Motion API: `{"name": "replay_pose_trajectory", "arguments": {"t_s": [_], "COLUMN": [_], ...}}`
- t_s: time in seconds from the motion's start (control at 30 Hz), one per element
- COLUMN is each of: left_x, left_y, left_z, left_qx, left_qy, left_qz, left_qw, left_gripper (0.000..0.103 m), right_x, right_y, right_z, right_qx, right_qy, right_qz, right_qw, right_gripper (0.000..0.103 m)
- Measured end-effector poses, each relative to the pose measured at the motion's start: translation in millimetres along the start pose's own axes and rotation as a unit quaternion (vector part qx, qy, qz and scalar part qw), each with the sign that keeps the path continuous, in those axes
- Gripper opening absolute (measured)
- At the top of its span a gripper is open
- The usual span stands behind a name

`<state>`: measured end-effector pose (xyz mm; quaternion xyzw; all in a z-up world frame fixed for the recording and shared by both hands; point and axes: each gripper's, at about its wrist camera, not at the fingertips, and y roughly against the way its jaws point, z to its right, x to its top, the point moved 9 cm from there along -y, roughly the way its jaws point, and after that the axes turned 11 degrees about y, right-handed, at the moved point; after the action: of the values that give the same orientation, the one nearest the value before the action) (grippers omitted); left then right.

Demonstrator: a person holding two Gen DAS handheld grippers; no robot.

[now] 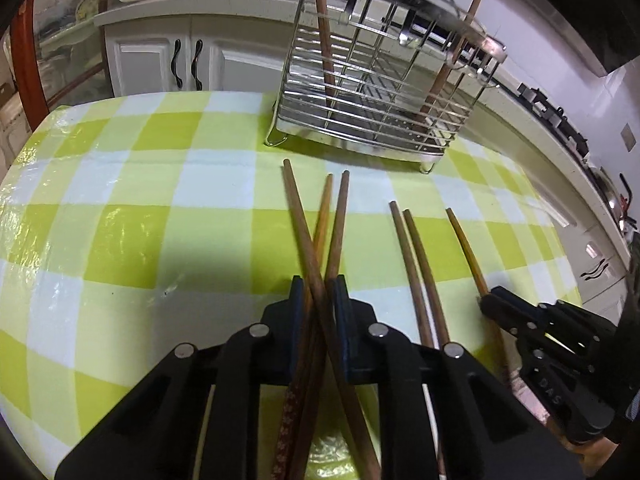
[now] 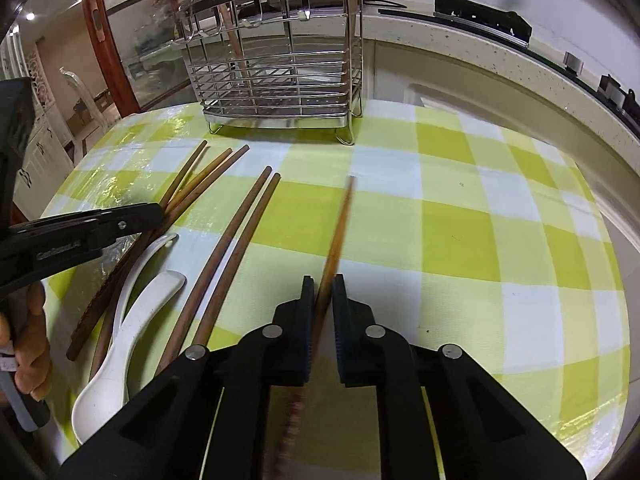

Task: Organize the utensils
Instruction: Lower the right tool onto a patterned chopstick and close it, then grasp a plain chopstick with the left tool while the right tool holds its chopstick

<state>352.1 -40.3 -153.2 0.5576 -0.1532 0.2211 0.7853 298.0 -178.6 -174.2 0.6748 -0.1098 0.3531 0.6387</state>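
Observation:
A steel wire utensil rack [image 1: 376, 92] stands at the table's far side with two chopsticks upright in it; it also shows in the right wrist view [image 2: 276, 76]. My left gripper [image 1: 318, 286] is closed around three crossed brown chopsticks [image 1: 320, 232] lying on the cloth. My right gripper [image 2: 323, 284] is shut on a single lighter chopstick [image 2: 340, 224], which looks blurred. It shows at the right of the left wrist view [image 1: 490, 300]. Two more chopsticks [image 2: 232, 248] lie side by side between the grippers. Two white spoons [image 2: 128, 312] lie at the left.
The table has a green and white checked cloth [image 2: 480, 240]. White cabinets [image 1: 160, 64] and a counter stand behind it. A counter with a stove [image 2: 480, 16] runs along the right. A glass door with a red frame [image 2: 120, 40] is at the back left.

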Motion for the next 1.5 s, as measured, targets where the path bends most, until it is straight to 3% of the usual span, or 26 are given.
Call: {"name": "replay_pose_trajectory", "arguments": {"t_s": [0.23,0.57,0.87,1.0,1.33,1.47,1.5], "left_x": [3.7,5.7,8.4,3.5,-2.6,-2.9,-2.9], "left_y": [-1.0,27.7,41.7,39.4,31.7,31.3,31.1], "left_z": [0.9,-12.5,-66.5,-80.8,-80.5,-79.0,-77.9], "left_qx": [0.006,-0.025,0.021,0.046,0.099,0.103,0.099], "left_qy": [-0.006,0.032,0.065,0.054,0.0,-0.005,-0.004], "left_qz": [0.0,0.005,-0.002,-0.011,-0.02,-0.02,-0.022], "left_qw": [1.0,0.9992,0.9977,0.9974,0.9949,0.9944,0.9948], "left_gripper": [0.01,0.009,0.006,0.006,0.008,0.009,0.013], "right_x": [-3.0,-9.0,-15.6,-16.9,-14.4,-13.4,-12.9], "right_y": [2.1,6.7,10.5,11.2,8.4,7.0,6.4], "right_z": [1.8,5.9,15.0,16.4,18.3,20.2,20.4], "right_qx": [0.005,0.007,-0.001,0.0,-0.002,0.0,-0.001], "right_qy": [-0.004,-0.014,-0.023,-0.025,-0.024,-0.026,-0.025], "right_qz": [0.0,-0.002,-0.005,-0.007,-0.024,-0.025,-0.025], "right_qw": [1.0,1.0,1.0,1.0,0.999,0.999,0.999], "right_gripper": [0.008,0.008,0.008,0.008,0.008,0.008,0.008]}}
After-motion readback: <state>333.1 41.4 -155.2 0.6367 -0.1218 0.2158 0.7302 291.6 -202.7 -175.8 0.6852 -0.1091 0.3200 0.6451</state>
